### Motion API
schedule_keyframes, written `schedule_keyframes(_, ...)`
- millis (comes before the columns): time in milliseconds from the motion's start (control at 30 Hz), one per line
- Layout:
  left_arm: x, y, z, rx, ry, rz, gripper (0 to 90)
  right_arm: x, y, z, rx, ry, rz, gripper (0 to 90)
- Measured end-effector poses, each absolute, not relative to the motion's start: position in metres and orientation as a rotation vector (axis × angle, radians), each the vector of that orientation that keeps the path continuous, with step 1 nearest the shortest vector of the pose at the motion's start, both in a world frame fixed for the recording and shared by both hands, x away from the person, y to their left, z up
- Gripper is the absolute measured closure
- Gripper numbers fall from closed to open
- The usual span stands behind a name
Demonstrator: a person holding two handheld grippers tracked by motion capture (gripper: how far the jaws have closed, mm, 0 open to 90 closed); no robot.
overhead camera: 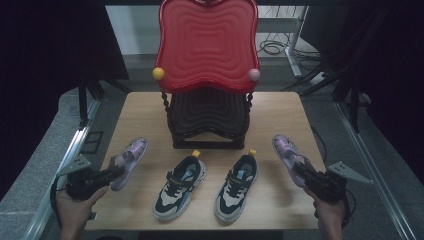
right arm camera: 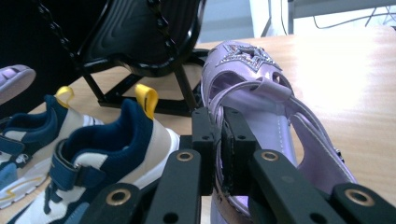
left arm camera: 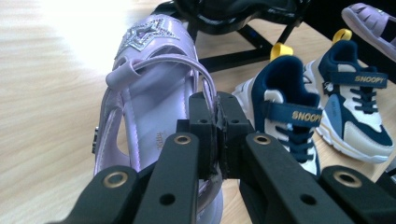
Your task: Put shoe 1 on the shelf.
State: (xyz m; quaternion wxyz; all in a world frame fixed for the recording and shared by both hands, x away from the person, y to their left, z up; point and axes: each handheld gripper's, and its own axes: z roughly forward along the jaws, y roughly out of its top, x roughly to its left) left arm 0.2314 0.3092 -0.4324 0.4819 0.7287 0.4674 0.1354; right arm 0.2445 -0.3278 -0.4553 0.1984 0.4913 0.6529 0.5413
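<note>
Both grippers, left (left arm camera: 217, 135) and right (right arm camera: 218, 149), pinch only the thin heel edge of a lilac sandal (left arm camera: 154, 84) (right arm camera: 261, 107) jutting ahead of closed jaws, so either shoe could swing or slip onto the sneakers (overhead camera: 207, 185) between them.

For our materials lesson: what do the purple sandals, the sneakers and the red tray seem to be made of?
Purple sandals: glossy synthetic, likely patent-look plastic, with a glittery star.
Sneakers: matte fabric and synthetic leather panels, woven laces, printed strap.
Red tray: probably moulded plastic or lacquer; smooth, rippled, slightly shiny.
</note>
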Motion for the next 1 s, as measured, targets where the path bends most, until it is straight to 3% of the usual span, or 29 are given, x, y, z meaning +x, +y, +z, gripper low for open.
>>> schedule_keyframes(1000, 0.249, 0.268, -0.405, 1.758, 0.998, 0.354, 86.6, 0.247, -0.301, -0.429, 1.243, 1.84, 1.61, 84.5)
